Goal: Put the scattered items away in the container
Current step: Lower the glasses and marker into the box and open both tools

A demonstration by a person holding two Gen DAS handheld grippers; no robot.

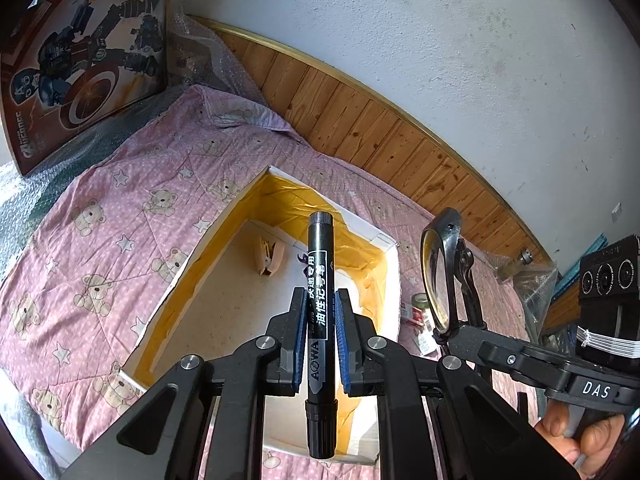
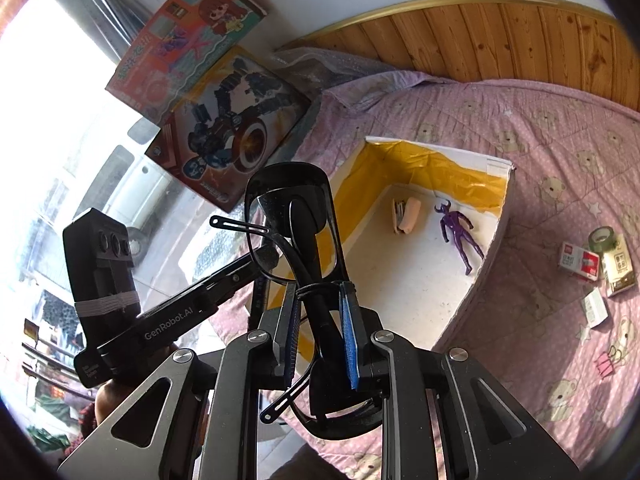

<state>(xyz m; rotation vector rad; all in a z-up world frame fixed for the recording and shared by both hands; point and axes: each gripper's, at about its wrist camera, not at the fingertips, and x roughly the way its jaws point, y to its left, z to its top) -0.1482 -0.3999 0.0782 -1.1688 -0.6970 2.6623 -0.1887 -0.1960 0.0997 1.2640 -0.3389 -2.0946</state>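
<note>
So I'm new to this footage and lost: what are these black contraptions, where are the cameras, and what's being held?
They are hand-held claws, one in each of a person's hands, each with a fisheye camera looking along its fingers. The left claw clamps a black marker pen; the right claw clamps black-framed glasses. Both hover over a white, yellow-lined box on a pink teddy-print bedspread. In the box lie a beige stapler and a purple figurine. Small packets remain outside.

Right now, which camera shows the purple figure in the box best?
The right wrist view: the purple figure lies fully visible on the box floor. In the left wrist view the marker hides nearly all of it.
</note>
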